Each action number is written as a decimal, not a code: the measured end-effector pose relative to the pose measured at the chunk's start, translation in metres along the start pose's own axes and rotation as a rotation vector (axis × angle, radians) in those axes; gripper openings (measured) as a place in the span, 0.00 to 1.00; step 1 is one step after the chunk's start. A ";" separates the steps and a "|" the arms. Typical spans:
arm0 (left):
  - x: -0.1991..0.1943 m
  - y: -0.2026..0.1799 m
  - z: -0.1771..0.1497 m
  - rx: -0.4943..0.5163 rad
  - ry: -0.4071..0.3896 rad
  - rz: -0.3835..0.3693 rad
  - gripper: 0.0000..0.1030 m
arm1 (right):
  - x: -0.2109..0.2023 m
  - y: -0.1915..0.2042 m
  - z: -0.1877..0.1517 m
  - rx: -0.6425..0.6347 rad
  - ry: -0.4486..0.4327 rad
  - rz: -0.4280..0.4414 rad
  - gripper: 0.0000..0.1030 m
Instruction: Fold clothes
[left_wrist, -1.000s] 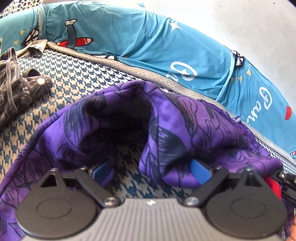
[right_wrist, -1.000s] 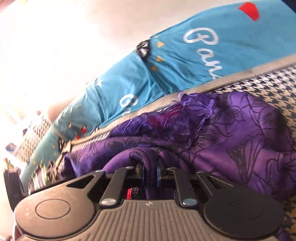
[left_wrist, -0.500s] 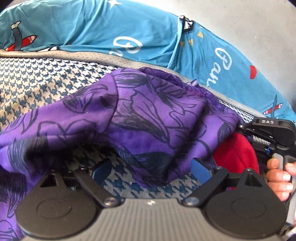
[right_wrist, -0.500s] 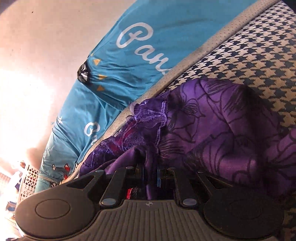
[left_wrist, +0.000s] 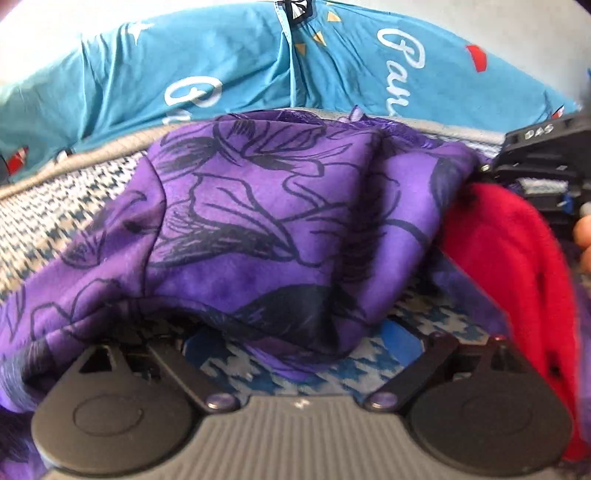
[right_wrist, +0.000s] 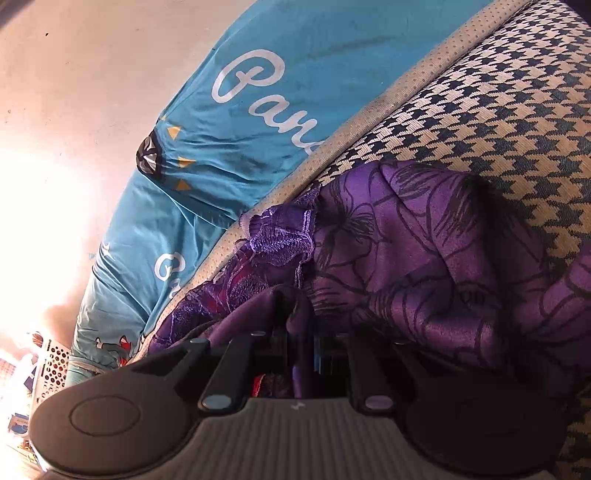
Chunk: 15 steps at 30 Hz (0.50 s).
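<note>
Covering the bed was a houndstooth blanket (right_wrist: 517, 110), a teal sheet (left_wrist: 229, 66) bunched behind it. The left gripper (left_wrist: 301, 338) gaped wide, loose purple garment (left_wrist: 258, 221) between its fingers; the right gripper (right_wrist: 301, 354) pinched that cloth.

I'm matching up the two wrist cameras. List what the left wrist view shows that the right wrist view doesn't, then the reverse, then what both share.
Only the left wrist view shows the red garment, the other black tool with fingertips beside it, and the left gripper with jaws wide apart, purple cloth drooping between them.

Only the right wrist view shows the purple lace edge, a white perforated basket, and the right gripper shut on a fold of cloth.

Both show the purple floral garment, houndstooth cover and teal printed sheet.
</note>
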<state>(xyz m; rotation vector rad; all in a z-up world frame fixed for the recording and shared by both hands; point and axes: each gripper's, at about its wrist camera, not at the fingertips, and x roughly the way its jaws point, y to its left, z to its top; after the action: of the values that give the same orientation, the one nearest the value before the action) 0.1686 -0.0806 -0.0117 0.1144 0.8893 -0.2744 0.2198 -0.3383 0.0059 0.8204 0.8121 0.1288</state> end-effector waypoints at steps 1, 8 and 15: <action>0.001 -0.001 0.001 0.004 -0.016 0.019 0.85 | 0.000 0.000 0.000 -0.001 0.001 0.001 0.12; -0.019 0.013 0.025 -0.074 -0.193 0.064 0.80 | -0.008 0.009 -0.001 -0.071 0.003 -0.009 0.16; -0.021 0.040 0.047 -0.190 -0.227 0.057 0.80 | -0.033 0.046 -0.014 -0.384 -0.054 -0.063 0.28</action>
<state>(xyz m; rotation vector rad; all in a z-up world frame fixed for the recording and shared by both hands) 0.2026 -0.0486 0.0342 -0.0667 0.6809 -0.1447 0.1958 -0.3109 0.0517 0.4337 0.7315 0.1985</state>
